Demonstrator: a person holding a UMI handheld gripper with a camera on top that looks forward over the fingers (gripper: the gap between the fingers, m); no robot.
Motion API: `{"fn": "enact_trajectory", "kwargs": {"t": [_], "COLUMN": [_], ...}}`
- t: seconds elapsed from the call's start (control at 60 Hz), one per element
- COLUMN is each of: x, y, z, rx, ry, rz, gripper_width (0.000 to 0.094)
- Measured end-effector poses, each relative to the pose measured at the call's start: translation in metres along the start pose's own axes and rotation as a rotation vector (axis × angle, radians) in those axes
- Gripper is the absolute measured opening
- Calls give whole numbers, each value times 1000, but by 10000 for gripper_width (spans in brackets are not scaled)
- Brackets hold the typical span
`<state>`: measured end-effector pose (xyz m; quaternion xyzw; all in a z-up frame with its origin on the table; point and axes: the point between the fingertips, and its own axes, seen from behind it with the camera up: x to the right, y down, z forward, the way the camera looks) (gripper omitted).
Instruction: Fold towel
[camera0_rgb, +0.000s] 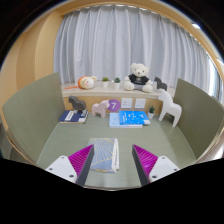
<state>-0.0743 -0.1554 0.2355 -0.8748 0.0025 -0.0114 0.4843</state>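
— Where is the towel (104, 154) relative to your tongs (113, 160)?

— It lies folded at the desk's (40, 125) near edge, between your two fingers, with a gap at either side. Your tongs stand wide open and hold nothing.

— And the desk around it?

— A blue book (129, 119) sits mid-desk, a dark book (72, 116) toward the left edge. At the far edge, a shelf carries a plush bear (138, 77). Pale curtains (110, 45) hang behind.
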Motion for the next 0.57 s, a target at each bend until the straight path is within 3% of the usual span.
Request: {"fn": "enact_trajectory", "kwargs": {"t": [0.2, 0.567], "x": [-2, -6], "y": [8, 36], "z": [-51, -102], "rx": [47, 30], "ry": [30, 41], "rz": [47, 3], "gripper_width": [768, 769]}}
